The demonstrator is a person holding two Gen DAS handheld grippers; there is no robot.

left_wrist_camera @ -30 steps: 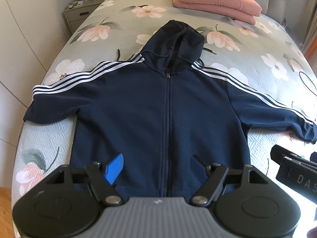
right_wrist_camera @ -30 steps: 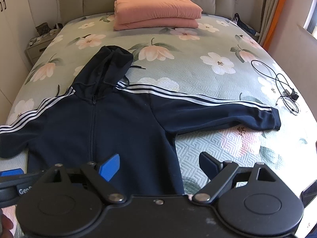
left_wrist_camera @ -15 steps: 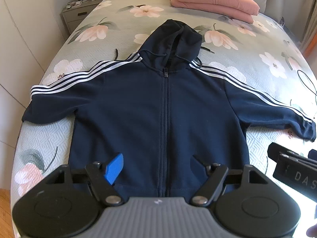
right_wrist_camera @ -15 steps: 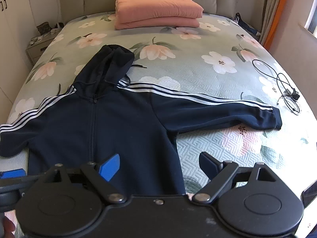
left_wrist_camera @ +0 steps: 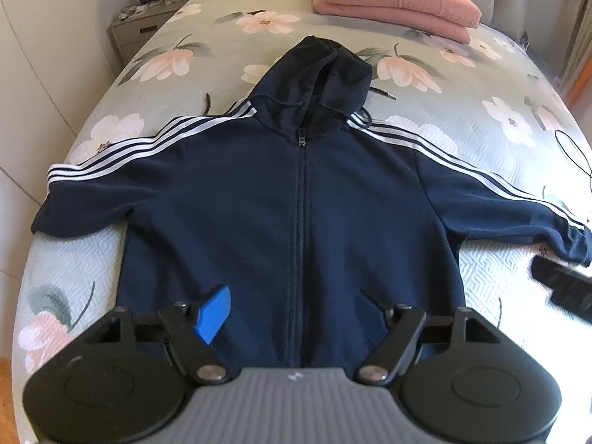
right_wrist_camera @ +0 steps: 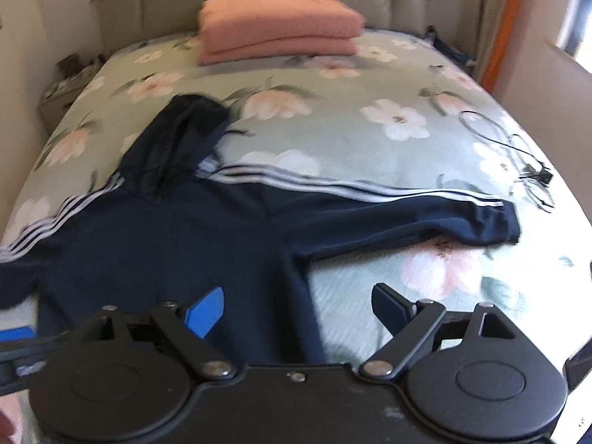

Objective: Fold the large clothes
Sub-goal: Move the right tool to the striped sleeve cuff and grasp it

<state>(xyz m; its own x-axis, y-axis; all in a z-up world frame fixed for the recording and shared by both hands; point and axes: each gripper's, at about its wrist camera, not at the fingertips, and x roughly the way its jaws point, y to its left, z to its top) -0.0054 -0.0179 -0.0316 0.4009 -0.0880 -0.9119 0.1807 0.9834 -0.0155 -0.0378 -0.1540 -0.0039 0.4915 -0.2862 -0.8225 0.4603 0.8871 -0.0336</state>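
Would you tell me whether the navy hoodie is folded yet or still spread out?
Spread out: the hoodie lies flat on the bed, zipped, both sleeves stretched sideways, hood extended.

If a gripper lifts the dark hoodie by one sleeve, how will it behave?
The hoodie lies limp and flat on the bed, so it will probably sag and drape. Its thick fabric looks fairly heavy; the body would likely drag behind the sleeve.

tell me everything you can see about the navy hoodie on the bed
The navy hoodie lies face up and flat on the floral bedspread, zipped shut to the collar. Both sleeves are spread outward, with white stripes running along the shoulders and arms. The hood lies slumped above the collar, drawcords loose. The fabric looks like thick soft fleece. Neither gripper touches it.
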